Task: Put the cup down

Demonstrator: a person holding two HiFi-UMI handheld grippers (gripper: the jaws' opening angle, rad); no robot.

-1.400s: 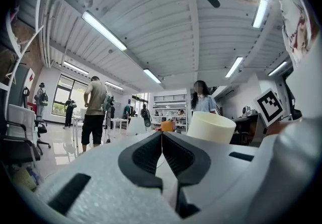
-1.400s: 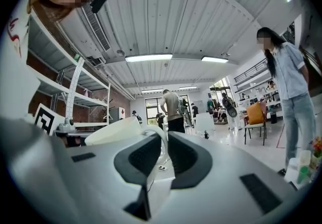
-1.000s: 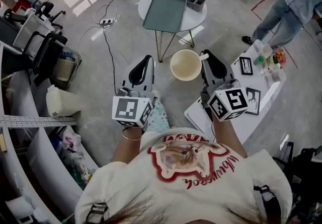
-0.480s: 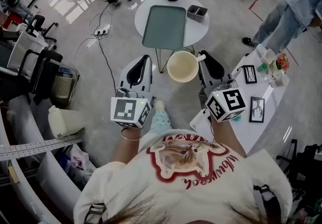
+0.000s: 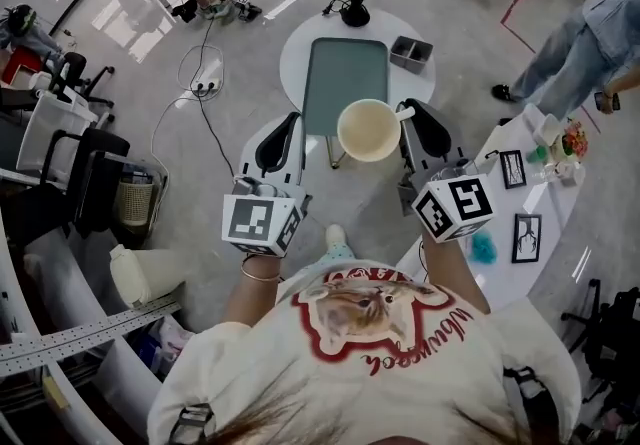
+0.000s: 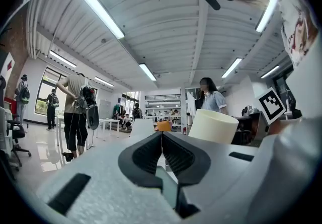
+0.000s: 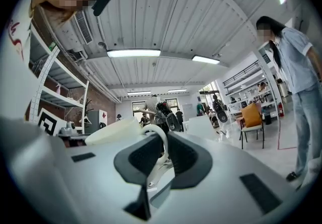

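Right gripper (image 5: 408, 119) pinches the handle of a cream cup (image 5: 368, 130) (mouth up) — left gripper (image 5: 291, 120) closed, empty.

A round white table (image 5: 296, 57) stands on the glossy grey floor (image 5: 240, 43). A grey-green rectangular tray (image 5: 345, 73) lies along its middle. A small grey open box (image 5: 411, 52) sits at the table's right edge, just beside the tray's far right corner. A black-based object (image 5: 353, 11) with a cable rests at the far edge.

To the right, a long white table (image 5: 556, 203) carries two black picture frames (image 5: 512, 169), a teal fluffy item (image 5: 483, 247) and small colourful items (image 5: 562, 145) at its far end.

A white power strip (image 5: 205, 86) lies on the floor.
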